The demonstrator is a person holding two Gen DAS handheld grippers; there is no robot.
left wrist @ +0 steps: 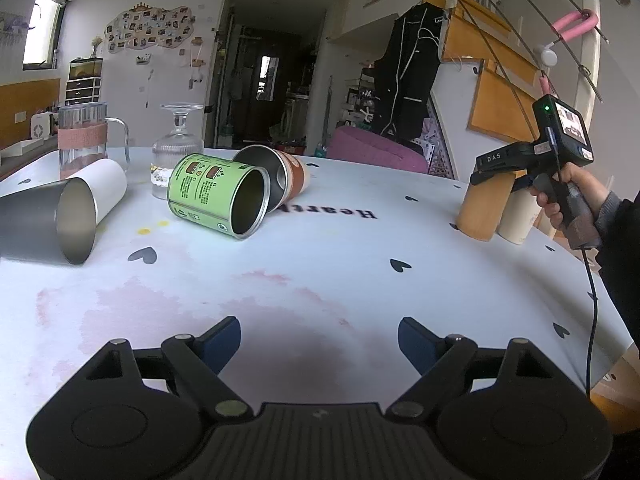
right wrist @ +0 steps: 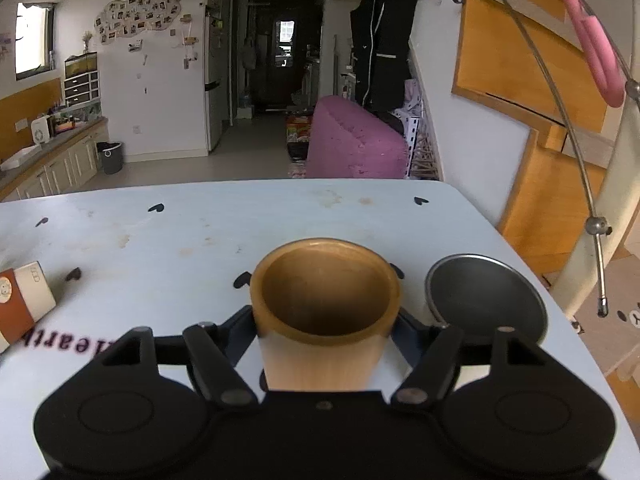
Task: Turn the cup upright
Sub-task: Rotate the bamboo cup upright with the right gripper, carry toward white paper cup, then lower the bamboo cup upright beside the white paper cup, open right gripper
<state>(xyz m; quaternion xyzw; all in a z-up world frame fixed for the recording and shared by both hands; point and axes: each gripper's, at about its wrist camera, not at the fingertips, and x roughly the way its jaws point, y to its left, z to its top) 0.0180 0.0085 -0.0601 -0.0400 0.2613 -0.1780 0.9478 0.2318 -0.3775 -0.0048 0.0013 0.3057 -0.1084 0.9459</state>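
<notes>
A wooden cup (right wrist: 326, 320) stands upright with its mouth up, held between the fingers of my right gripper (right wrist: 325, 332), which is shut on it. In the left wrist view the same cup (left wrist: 482, 210) stands at the table's right side under the right gripper (left wrist: 496, 170). My left gripper (left wrist: 320, 340) is open and empty, low over the near middle of the table. Further cups lie on their sides: a green tin (left wrist: 218, 194), a brown paper cup (left wrist: 280, 174), a grey metal cup (left wrist: 48, 226) and a white cup (left wrist: 106, 186).
A white cup (left wrist: 518, 218) with a dark lid (right wrist: 486, 300) stands right beside the wooden cup. An upturned glass goblet (left wrist: 178, 146) and a clear pitcher (left wrist: 84, 140) stand at the back left. The table (left wrist: 320, 264) has pink stains. Its right edge is close to the wooden cup.
</notes>
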